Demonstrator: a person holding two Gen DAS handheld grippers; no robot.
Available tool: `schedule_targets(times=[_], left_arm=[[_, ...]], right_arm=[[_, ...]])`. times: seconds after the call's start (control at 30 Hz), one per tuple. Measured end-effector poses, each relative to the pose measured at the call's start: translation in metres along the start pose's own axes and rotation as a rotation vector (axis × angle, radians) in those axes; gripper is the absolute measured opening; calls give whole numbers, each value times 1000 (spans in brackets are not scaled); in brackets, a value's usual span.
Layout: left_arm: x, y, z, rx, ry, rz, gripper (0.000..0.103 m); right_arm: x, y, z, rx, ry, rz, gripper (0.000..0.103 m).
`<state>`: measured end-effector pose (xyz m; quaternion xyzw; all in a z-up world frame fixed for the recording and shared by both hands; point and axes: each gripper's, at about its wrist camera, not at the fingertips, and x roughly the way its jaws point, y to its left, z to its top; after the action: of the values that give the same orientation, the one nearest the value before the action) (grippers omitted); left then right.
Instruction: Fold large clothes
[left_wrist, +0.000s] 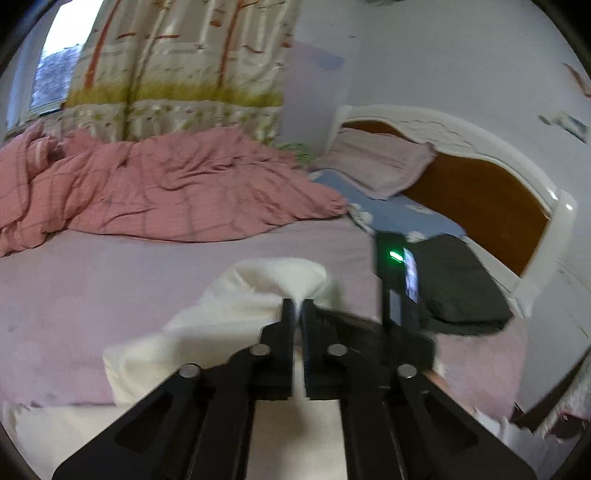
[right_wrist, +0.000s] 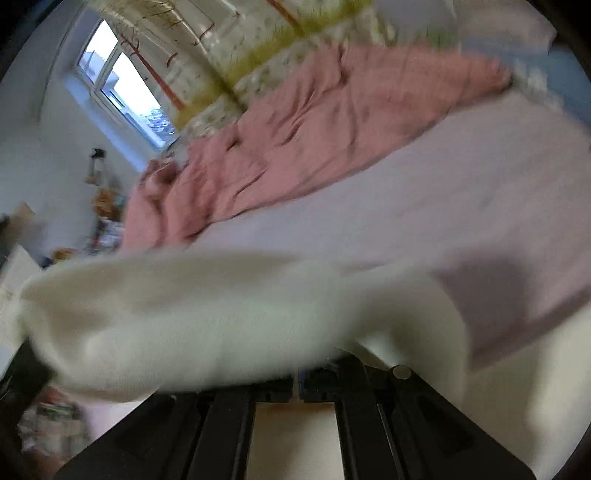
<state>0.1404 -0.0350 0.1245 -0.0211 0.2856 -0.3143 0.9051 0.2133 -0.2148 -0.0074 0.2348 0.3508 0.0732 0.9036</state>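
A cream-white garment (left_wrist: 221, 317) lies bunched on the lilac bed sheet (left_wrist: 92, 280). My left gripper (left_wrist: 298, 308) is shut on a pinched fold of the garment and lifts it slightly. In the right wrist view the same garment (right_wrist: 207, 317) drapes over my right gripper (right_wrist: 297, 373), hiding its fingertips; its jaws stand close together with cloth between them. The right gripper's body (left_wrist: 397, 280), with a green light, shows just right of my left gripper. The right view is tilted and blurred.
A rumpled pink duvet (left_wrist: 155, 184) lies across the far side of the bed. A folded dark garment (left_wrist: 461, 288) and a pillow (left_wrist: 376, 162) sit by the white and brown headboard (left_wrist: 491, 199). A curtain (left_wrist: 177, 66) and window (right_wrist: 125, 88) are behind.
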Motion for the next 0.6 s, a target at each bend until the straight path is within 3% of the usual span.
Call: schedule_targets(times=[0.07,0.1,0.17,0.3,0.37,0.43,0.6], left_arm=[[-11,-16,-13,45,-17,-20,0],[-15,-25,-20,75,-17,5,0],[-19,-36,-37,117,-12,63,0],[-14,-30,-65,120,17,140,0],[-7,-14,-72,82,39,193,0],[-1,3,-74,49,45,242,0],[18,44,-72,-71,85,235,0]], right_arm=[[-9,-22,-5,78,27,-35,1],[-10,-31,-5,99,57,-30,1],[-18,-44,-15,112,136,48,1],[-51,-51,-19,95,78,61,3],[-69,-40,-16,4,23,41,21],[-83,-19,-16,-119,-42,42,76],[-80,33,-12,-250,-79,95,80]])
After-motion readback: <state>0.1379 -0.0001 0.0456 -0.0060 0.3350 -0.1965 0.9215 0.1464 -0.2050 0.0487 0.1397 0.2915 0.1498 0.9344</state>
